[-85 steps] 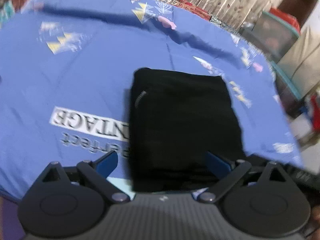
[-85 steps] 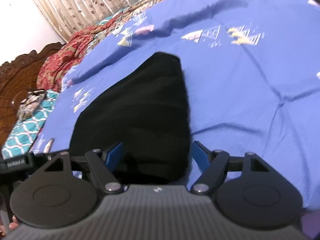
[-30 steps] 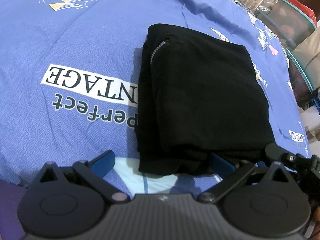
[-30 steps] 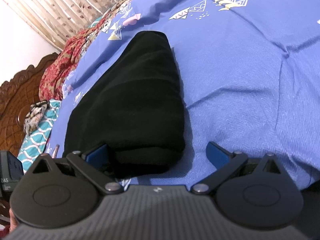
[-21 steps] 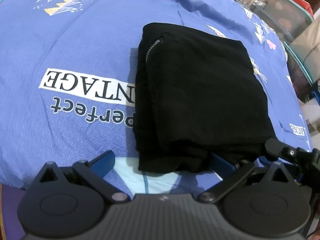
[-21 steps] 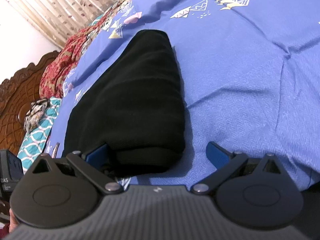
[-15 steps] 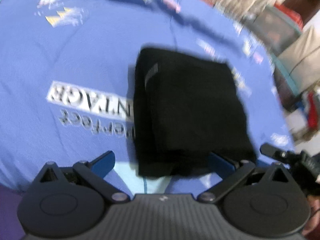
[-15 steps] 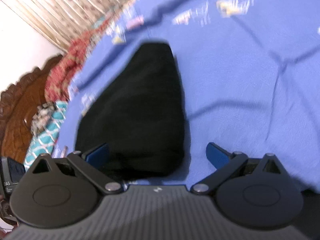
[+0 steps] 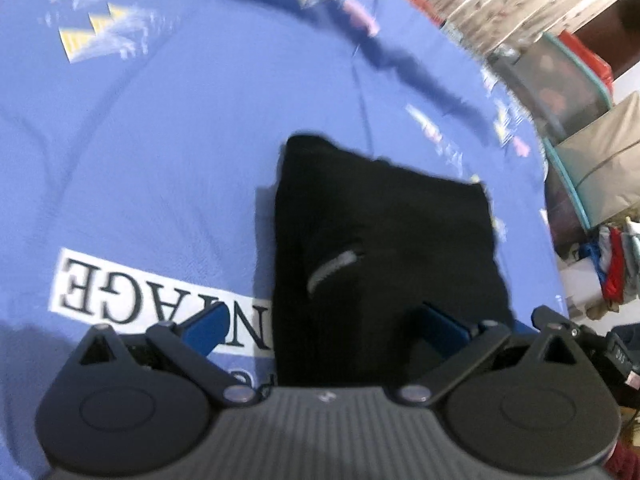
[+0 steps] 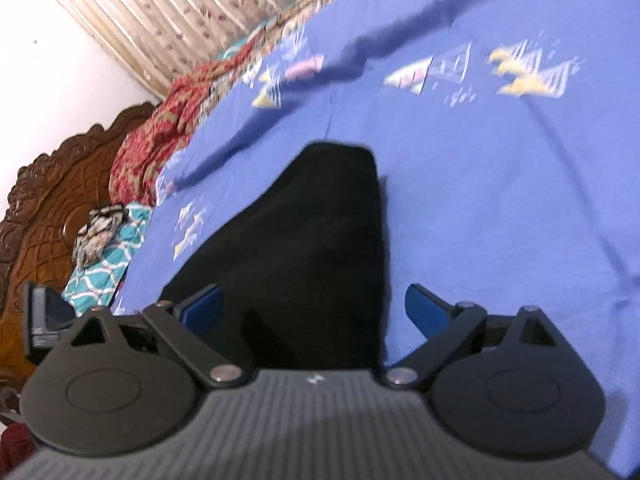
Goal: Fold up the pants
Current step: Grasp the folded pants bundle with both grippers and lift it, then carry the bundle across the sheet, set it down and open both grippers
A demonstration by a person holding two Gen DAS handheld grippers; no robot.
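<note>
Here both grippers' jaws spread wide, empty, over folded black pants point(image 9: 384, 248) on bedsheet point(image 9: 160, 140).

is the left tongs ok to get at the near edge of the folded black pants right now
Probably yes. The left tongs are open, with the folded black pants lying right ahead on the blue bedsheet, and nothing lies between them.

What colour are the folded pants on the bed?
Black pants, with a pale grey zipper; clearest in the left wrist view.
</note>
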